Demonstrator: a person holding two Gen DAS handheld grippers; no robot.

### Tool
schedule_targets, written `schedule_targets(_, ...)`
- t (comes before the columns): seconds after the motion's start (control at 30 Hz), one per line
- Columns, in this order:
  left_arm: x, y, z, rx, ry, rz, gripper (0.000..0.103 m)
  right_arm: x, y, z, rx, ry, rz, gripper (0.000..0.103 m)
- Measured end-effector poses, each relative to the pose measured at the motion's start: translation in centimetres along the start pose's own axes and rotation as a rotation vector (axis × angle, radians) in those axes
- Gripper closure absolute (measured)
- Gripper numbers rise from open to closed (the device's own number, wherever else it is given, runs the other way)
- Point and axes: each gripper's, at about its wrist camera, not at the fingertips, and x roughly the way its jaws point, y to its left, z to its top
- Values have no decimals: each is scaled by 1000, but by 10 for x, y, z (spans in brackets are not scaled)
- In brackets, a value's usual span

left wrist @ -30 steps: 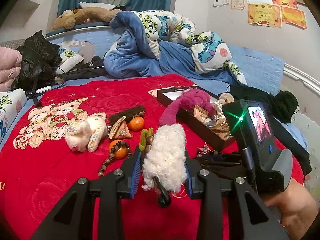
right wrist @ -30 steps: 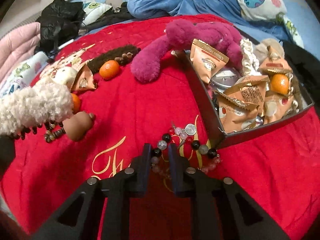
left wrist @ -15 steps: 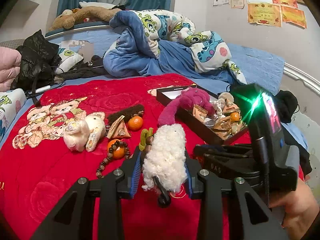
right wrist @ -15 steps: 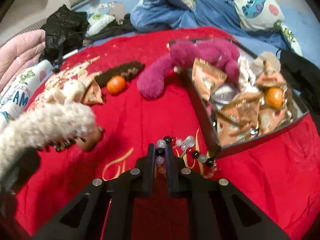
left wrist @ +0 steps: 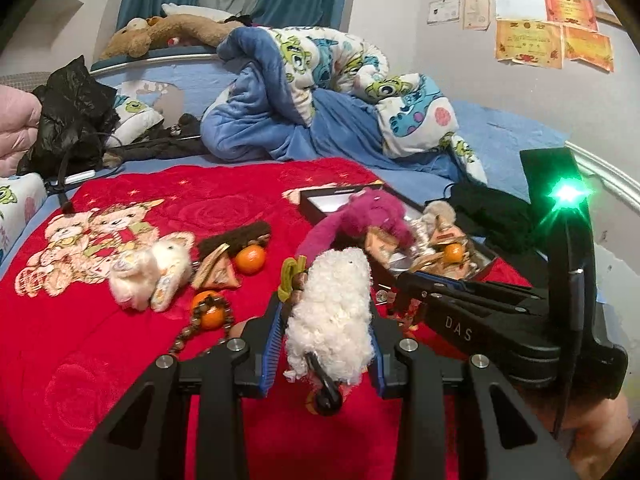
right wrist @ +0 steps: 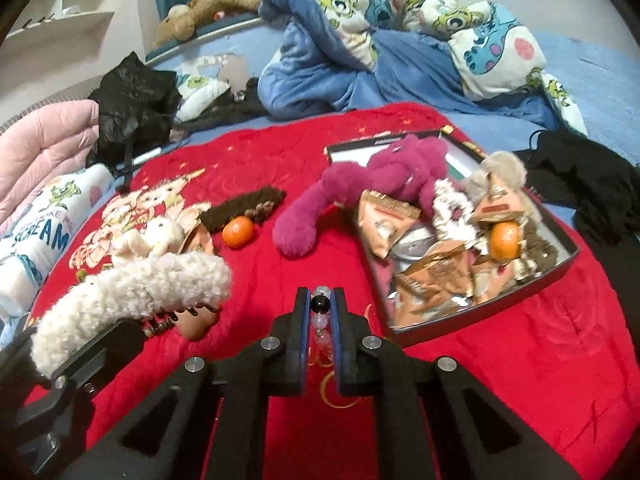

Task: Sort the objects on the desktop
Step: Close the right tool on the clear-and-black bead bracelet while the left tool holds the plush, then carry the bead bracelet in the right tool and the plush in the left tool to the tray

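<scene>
We are seeing, nearest to us, the right gripper (right wrist: 321,307) pressing its jaws together on a bead bracelet (right wrist: 321,314), which is hanging between the pads above the red blanket (right wrist: 280,280). The left gripper (left wrist: 326,322) is pinching a white fluffy hair clip (left wrist: 332,312), and this fluffy thing is covering much of the left view, so the blanket just behind it is hidden. In the right view the same clip is lying across the lower left, with a small brown figure (right wrist: 196,320) under it. A little farther, a string of brown beads (left wrist: 200,320) is circling an orange (left wrist: 210,308), beside a white plush rabbit (left wrist: 150,272) and a snack packet (left wrist: 216,270). A second orange (right wrist: 238,232) is resting near a dark brown furry strip (right wrist: 244,210). To the right, the black box (right wrist: 520,292) is holding packets, another orange (right wrist: 505,240) and a white scrunchie (right wrist: 452,208); a pink plush toy (right wrist: 360,188) is leaning over its rim onto the blanket. Both grippers are pointing somewhat downward. Far behind, a blue quilt (left wrist: 304,92) is lying bunched on the bed.
</scene>
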Motion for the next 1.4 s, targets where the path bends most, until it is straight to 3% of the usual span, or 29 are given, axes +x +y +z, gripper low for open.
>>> schedule_targets(0.17,8,-24,2,12,5,-36,66,-17,-16,2,-10,-39,-17,93)
schedule_targets(0.43,20,-80,1,61,9,-116,66,-46,-73,-3,44,-78,-71,93)
schedule_targets(0.7,39,-122,-2,46,29,-189,66,-68,-130,-13,119,-102,-127,93)
schedule_targets(1.0,51,-145,0,95,34,-198,66,-64,-149,-8,148,-125,-108,93)
schedule_targets(1.4,64,-136,30,115,-38,-144,66,-50,-146,23,196,-204,-30,93)
